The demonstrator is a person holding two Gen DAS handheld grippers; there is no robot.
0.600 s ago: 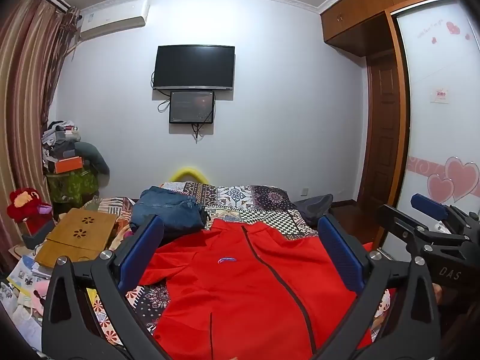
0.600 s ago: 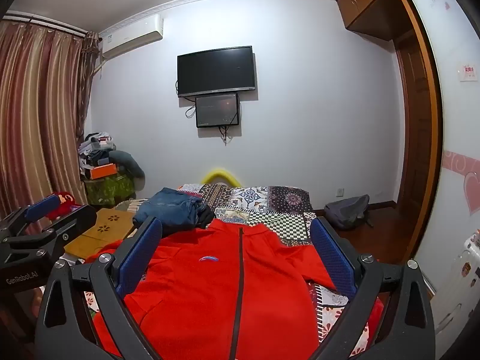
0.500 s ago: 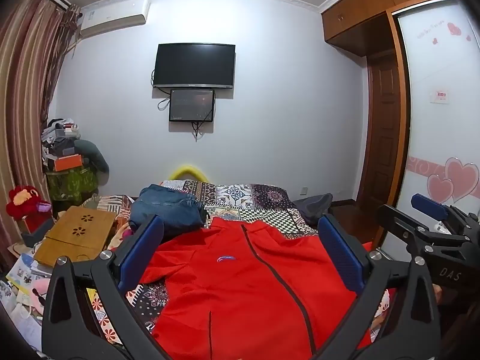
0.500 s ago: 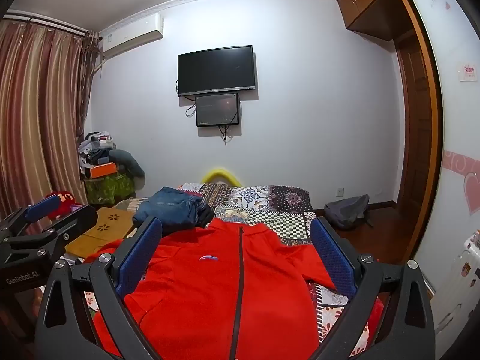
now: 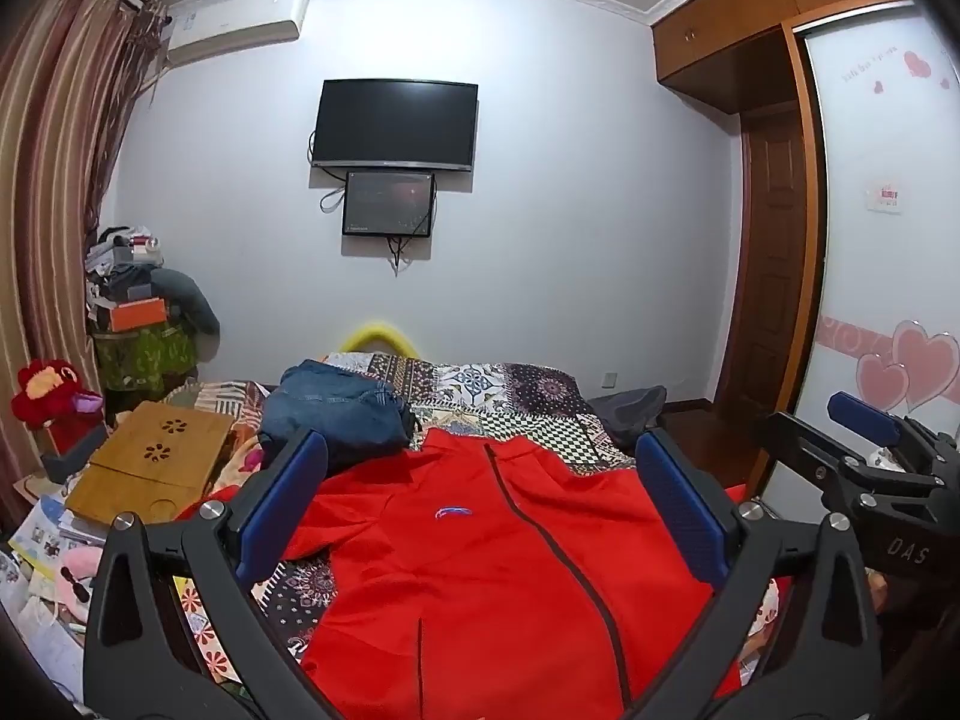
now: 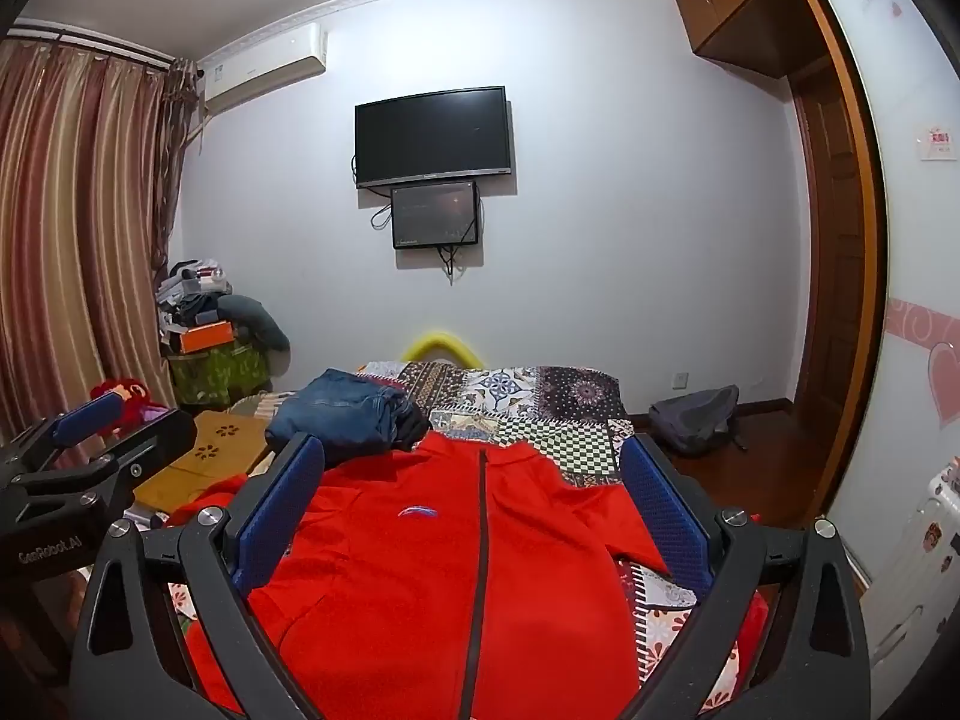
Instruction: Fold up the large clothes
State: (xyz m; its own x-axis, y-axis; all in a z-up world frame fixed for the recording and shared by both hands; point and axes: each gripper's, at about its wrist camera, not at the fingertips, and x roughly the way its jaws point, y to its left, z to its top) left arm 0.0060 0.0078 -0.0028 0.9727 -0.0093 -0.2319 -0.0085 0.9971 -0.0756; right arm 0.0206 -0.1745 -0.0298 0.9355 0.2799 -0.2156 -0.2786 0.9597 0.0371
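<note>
red zip jacket laid flat on the patchwork bed, folded jeans just past its collar, left tongs wide and empty above it, right tongs same

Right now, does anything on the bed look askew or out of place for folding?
The red zip-front jacket lies flat, front up, but one sleeve is bunched crookedly at its side. A folded blue denim garment sits at its collar. Nothing looks spilled or damaged.

Red jacket, dark zip; blue folded jeans; multicolour patchwork bedspread.
</note>
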